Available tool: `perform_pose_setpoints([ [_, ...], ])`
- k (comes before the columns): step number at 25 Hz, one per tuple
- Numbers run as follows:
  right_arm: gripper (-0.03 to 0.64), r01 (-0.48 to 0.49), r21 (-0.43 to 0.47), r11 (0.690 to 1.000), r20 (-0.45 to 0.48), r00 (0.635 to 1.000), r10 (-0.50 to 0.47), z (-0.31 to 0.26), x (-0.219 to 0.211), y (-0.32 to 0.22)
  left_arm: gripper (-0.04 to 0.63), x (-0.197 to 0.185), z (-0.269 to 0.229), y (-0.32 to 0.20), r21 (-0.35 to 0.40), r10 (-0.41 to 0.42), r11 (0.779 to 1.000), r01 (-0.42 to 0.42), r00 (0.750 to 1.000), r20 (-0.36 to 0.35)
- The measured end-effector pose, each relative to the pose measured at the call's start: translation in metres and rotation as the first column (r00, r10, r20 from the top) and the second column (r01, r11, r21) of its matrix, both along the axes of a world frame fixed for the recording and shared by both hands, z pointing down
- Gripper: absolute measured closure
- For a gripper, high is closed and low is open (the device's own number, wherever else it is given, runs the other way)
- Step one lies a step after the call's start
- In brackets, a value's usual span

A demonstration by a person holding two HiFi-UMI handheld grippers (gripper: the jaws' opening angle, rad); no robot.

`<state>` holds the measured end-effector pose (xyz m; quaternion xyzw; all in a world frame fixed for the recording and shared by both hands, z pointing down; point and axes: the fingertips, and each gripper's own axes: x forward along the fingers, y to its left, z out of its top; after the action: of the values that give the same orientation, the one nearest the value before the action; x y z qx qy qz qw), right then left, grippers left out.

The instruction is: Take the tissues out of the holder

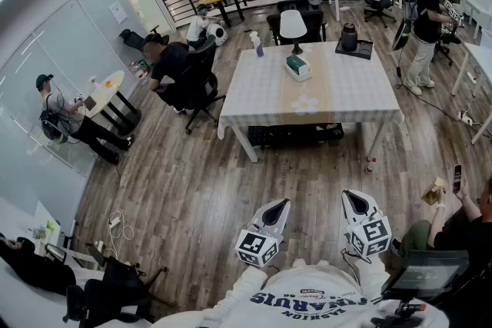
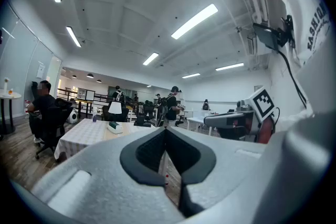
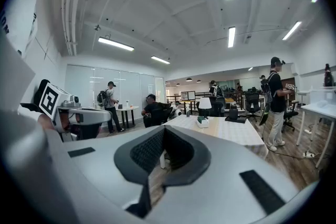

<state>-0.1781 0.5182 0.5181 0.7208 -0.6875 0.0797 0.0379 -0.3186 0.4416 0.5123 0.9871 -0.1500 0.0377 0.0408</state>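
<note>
Tissue holder (image 1: 298, 68) stands mid-worktop (image 1: 346, 92) beside a lamp (image 1: 292, 25), seemingly untouched. The left hand-held gripper (image 1: 282, 204) and right hand-held gripper (image 1: 350, 197), both pressed together and empty, hang well apart from it over the floor (image 1: 192, 188); approach, grasp and pull all remain

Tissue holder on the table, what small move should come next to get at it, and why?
Probably a step forward toward the table. The tissue holder sits on it beside the lamp, across open floor, out of reach of the left gripper and right gripper. Both are close to the person's sweatshirt, jaws together, holding nothing.
</note>
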Motion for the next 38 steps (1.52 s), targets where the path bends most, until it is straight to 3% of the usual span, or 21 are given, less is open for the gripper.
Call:
perform_pose_setpoints([
  [7,0.611,-0.008,0.000,1.000,-0.012,1.000,0.008,-0.005,0.003,0.011,0.591,0.005,-0.002,0.005,0.000,-0.010,1.000,0.010,1.000,0.003],
  [13,0.611,-0.020,0.011,1.000,-0.017,1.000,0.020,-0.005,0.013,0.019,0.591,0.019,-0.005,0.014,-0.032,0.012,0.999,-0.013,0.999,-0.036],
  [19,0.608,0.100,0.006,0.995,-0.020,0.995,-0.100,-0.001,0.005,0.024,0.591,0.023,-0.004,0.019,-0.016,-0.020,1.000,0.020,0.999,-0.028],
  [23,0.606,0.075,0.007,0.997,-0.051,0.996,-0.075,0.012,0.018,0.026,0.591,0.027,0.008,0.021,-0.032,-0.060,0.998,0.059,0.998,-0.030],
  [27,0.607,0.047,0.032,0.998,0.018,0.999,-0.048,0.016,0.029,0.026,0.591,0.027,0.018,0.024,-0.024,-0.068,0.997,0.067,0.998,-0.010],
  [32,0.552,0.068,0.023,0.997,0.012,0.998,-0.068,0.014,0.039,0.013,0.591,0.030,0.017,0.006,-0.027,-0.099,0.995,0.098,0.995,-0.023],
  [38,0.548,0.077,-0.010,0.997,0.000,0.997,-0.077,0.018,0.050,-0.010,0.591,0.049,0.013,-0.023,-0.015,-0.101,0.995,0.101,0.994,-0.043],
])
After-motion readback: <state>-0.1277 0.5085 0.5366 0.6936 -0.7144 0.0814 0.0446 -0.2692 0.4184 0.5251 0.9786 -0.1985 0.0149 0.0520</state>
